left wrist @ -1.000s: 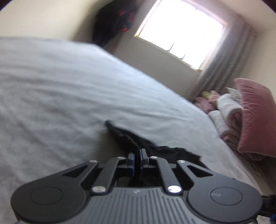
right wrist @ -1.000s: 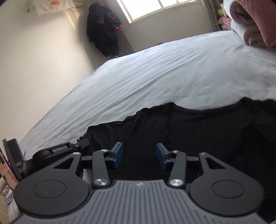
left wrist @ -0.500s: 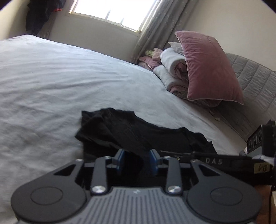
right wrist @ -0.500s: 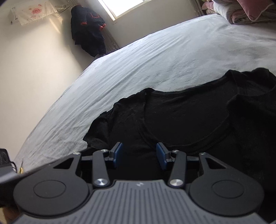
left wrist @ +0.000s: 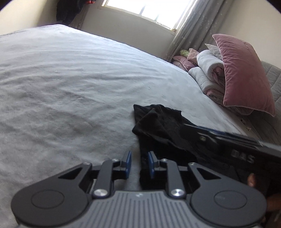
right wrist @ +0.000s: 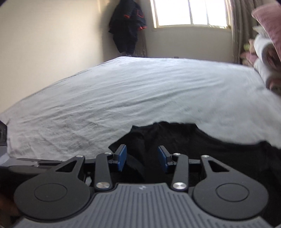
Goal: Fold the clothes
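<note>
So there's a black shirt [left wrist: 163, 128] lying crumpled on a bed with a pale grey sheet [left wrist: 70, 84], down at the near edge of the bed close to both grippers. One end of it is bunched up and folded over on itself in the left wrist view.

Left gripper [left wrist: 139, 162]: the blue-padded fingers [left wrist: 129, 160] are narrowing right now, with only a small gap left. The edge of the black fabric sits partly in that gap, up against the right-hand pad, but the other pad has bare sheet next to it, so the pads aren't pinching the cloth. I'd call it released.

Right gripper [right wrist: 142, 157]: fingers [right wrist: 122, 157] about half apart and also easing inward. Black fabric lies under and between them, but there's clear space on either side, so nothing is gripped there either. The left wrist view also catches the right gripper coming in from the right side, blurry, low over the shirt, with a bit of the person's hand [left wrist: 252, 180] behind it.

Background stuff: a pink velvet pillow [left wrist: 244, 73] leaning on a rolled-up duvet [left wrist: 209, 70] at the head of the bed, a bright window [right wrist: 189, 12] with grey curtains [left wrist: 191, 29], and a dark coat [right wrist: 128, 26] hanging in the corner.
</note>
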Motion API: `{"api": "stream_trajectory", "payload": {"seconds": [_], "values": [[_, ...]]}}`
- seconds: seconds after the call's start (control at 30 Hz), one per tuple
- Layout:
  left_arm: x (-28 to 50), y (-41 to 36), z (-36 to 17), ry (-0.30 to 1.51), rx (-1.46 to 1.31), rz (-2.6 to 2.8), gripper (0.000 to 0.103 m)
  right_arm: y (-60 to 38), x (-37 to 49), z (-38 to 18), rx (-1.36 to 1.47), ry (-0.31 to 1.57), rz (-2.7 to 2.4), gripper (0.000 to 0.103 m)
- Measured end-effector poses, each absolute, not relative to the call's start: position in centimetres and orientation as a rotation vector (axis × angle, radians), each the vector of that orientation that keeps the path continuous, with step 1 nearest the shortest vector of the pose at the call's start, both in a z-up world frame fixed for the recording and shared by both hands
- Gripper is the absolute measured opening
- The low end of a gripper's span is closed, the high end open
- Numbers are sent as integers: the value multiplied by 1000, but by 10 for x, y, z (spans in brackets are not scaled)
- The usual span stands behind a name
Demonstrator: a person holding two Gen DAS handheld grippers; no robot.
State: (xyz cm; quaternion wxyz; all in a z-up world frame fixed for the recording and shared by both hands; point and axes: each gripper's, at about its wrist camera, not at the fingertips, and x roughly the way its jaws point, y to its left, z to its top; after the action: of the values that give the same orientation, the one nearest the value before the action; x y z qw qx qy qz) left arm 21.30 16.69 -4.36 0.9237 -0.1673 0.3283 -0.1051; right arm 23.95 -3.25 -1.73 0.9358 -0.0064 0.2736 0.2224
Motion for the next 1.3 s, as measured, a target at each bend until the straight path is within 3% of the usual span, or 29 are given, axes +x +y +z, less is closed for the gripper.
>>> {"api": "stream_trajectory", "payload": {"seconds": [0.43,0.5,0.83,0.87,0.9,1.07,1.3], "values": [[209,174,-38,701,-347,-154,17,-41,253,-44,79,548,547,44],[208,179,-35,703,-372,-128,17,-47,252,-42,110,534,574,38],[202,189,-20,649,-457,-88,20,1,240,-49,-247,508,568,36],[204,187,-21,656,-455,-101,21,3,241,-50,-257,510,563,34],[205,184,-22,663,-444,-100,21,0,242,-51,-248,510,556,25],[208,176,-27,662,-404,-111,21,-49,268,-48,95,579,517,5],[200,149,-25,561,-271,-238,38,-131,300,-76,769,715,516,9]]}}
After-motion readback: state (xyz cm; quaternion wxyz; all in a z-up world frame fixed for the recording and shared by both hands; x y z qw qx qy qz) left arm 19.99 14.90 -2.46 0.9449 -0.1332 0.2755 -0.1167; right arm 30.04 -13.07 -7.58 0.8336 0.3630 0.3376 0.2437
